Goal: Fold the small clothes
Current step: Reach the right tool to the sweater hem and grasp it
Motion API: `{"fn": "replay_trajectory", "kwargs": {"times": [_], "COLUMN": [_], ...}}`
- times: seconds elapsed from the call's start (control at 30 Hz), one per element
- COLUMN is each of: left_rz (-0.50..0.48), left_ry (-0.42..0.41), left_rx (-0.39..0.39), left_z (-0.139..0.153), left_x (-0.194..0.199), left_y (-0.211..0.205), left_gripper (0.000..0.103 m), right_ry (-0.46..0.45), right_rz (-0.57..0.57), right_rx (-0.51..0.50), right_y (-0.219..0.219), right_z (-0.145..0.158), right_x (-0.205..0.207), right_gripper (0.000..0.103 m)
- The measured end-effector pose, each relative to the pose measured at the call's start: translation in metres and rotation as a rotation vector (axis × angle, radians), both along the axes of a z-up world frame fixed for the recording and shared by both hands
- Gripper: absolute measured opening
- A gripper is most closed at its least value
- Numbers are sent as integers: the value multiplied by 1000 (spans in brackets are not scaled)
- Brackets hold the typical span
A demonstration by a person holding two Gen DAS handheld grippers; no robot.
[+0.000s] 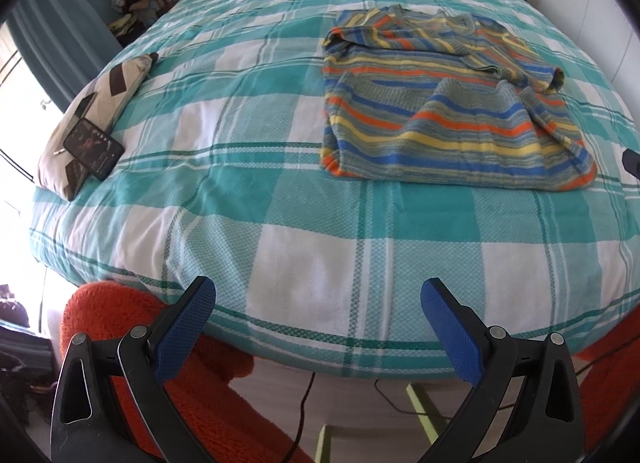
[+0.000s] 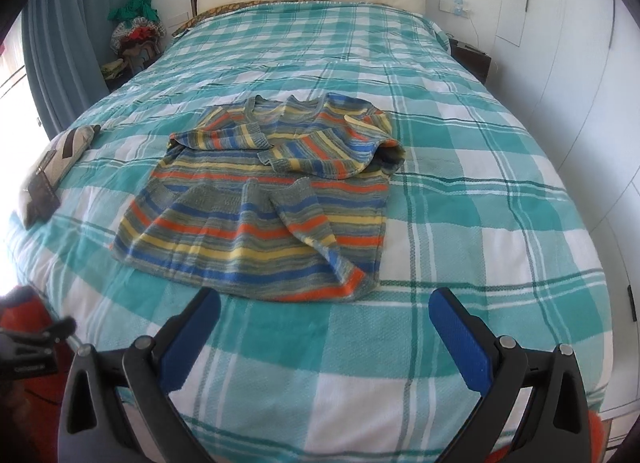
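A small striped knit sweater (image 1: 448, 111) (image 2: 272, 199) in blue, orange, yellow and grey lies on the teal-and-white checked bedspread (image 1: 280, 199) (image 2: 460, 223). Its sleeves are folded in across the body and its hem faces me. My left gripper (image 1: 318, 295) hangs open over the bed's near edge, well short and left of the sweater, with nothing between its blue pads. Just in front of the sweater's hem my right gripper (image 2: 324, 303) is also open and holds nothing.
A patterned cushion (image 1: 96, 103) (image 2: 52, 159) with a dark phone (image 1: 94, 147) on it lies at the bed's left side. Beyond it stands a heap of clothes (image 2: 136, 31) beside blue curtains. Orange fuzzy fabric (image 1: 208, 403) and cables lie below the bed's edge. White wardrobe doors (image 2: 580, 83) stand on the right.
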State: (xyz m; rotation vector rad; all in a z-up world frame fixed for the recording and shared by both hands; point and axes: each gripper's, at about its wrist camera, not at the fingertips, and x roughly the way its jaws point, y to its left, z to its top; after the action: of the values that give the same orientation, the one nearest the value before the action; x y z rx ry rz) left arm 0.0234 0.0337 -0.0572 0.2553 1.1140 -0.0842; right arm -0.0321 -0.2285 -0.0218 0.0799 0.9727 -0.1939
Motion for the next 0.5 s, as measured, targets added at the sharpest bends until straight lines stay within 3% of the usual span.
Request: {"fn": "replay_trajectory", "kwargs": {"times": [0.17, 0.2, 0.23, 0.33, 0.43, 0.5], "left_rz": [32, 30, 27, 31, 61, 86], "left_ry": [10, 9, 8, -10, -25, -22], "left_rx": [-93, -104, -111, -117, -136, -151], "left_z": [8, 10, 11, 16, 17, 15], "left_x": [4, 3, 3, -1, -2, 0], "left_y": [12, 14, 14, 25, 44, 56], "left_gripper": [102, 102, 102, 102, 102, 102], "right_ry": [188, 214, 236, 177, 102, 113], "right_rz": [183, 208, 226, 248, 418, 559], "right_rx": [44, 45, 55, 91, 108, 98], "right_y": [-2, -1, -2, -3, 14, 28], "right_z": [-63, -76, -87, -78, -39, -20], "right_x": [84, 96, 104, 99, 57, 17], "right_gripper": [81, 68, 44, 8, 6, 6]}}
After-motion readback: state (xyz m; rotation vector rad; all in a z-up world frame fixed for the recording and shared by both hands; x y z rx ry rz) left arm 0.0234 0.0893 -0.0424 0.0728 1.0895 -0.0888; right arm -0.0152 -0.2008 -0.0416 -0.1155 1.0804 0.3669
